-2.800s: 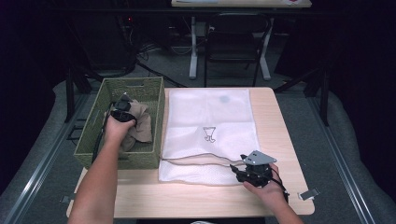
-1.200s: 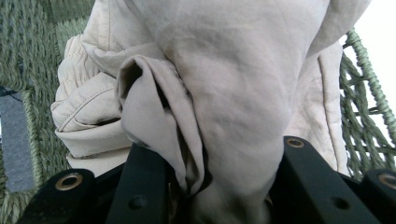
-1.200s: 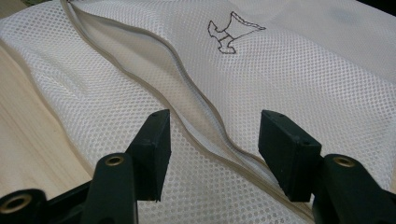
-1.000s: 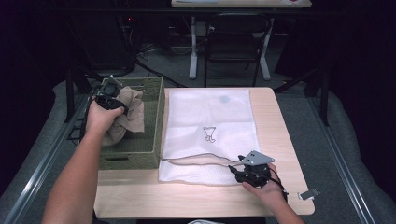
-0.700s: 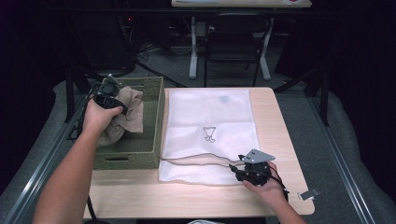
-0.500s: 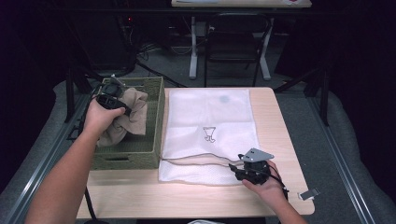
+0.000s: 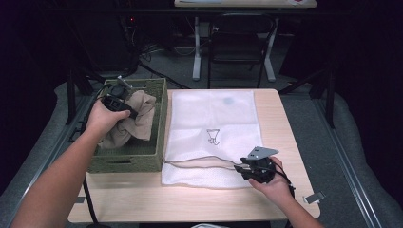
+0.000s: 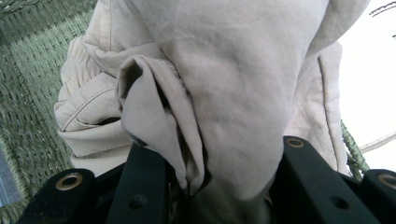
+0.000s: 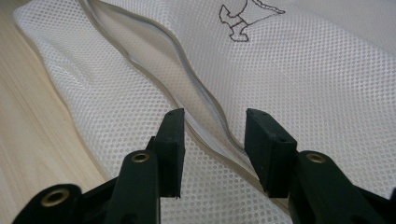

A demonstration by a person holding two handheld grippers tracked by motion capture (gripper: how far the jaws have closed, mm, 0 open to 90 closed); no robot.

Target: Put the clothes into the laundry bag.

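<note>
So on the left there's a green woven basket (image 7: 128, 159), and the left gripper (image 7: 124, 107) is up over it with a beige garment (image 7: 135, 124) bunched between its jaws. In the left gripper view the jaws are clamped on a thick wad of that cloth (image 8: 210, 116), part closed because the fabric fills the gap, and the rest hangs down into the basket. It looks like light, floppy cotton with seams and a cuff or waistband, so it'll sag and trail wherever it isn't held. Grabbing a fat fold like this seems safer than a single edge, which could slip out.

Middle of the table is a white mesh laundry bag (image 7: 209, 114) lying flat, little printed figure on it, zipper mouth near the front edge.

On the right, the right gripper (image 7: 247, 167) sits at that mouth. Its jaws have just been closing, but they're parted, straddling the zipper edge (image 9: 205, 123) without pinching it yet. The mesh is thin and limp, so I'd take the stiffer zipper tape to lift the mouth open.
</note>
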